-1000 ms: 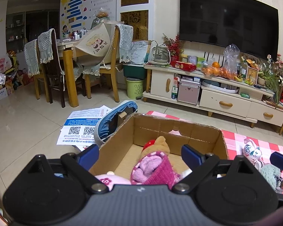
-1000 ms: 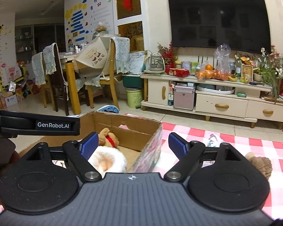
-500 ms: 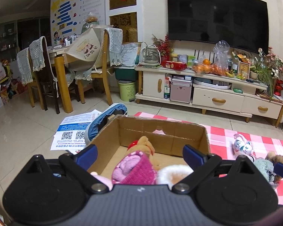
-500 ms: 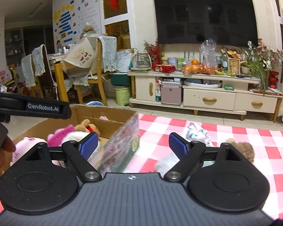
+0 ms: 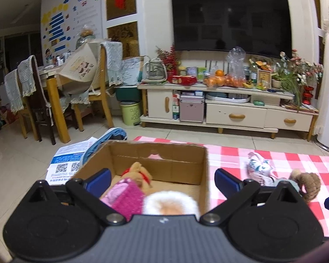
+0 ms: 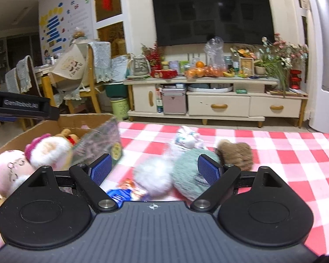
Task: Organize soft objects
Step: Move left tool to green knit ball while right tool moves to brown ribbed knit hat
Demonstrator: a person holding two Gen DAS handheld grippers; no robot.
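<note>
Over the cardboard box (image 5: 164, 153), the left wrist view shows the left gripper (image 5: 162, 178) with jaws opening and nothing clamped; a pink knitted toy (image 5: 125, 195) and a white fluffy toy (image 5: 170, 201) lie in the box below them. From the right wrist view, the right gripper (image 6: 154, 168) hangs with fingers apart over the checkered cloth (image 6: 285, 153), a pale pompom (image 6: 153, 176) and a teal plush (image 6: 190, 173) lying between and beneath them, untouched. I judge this a fetch step: next, lower and close on one.

Bare checked cloth (image 6: 296, 153) right of the toys; cardboard box (image 6: 28, 131) wall and toy cluster (image 6: 182, 168) leftward.
</note>
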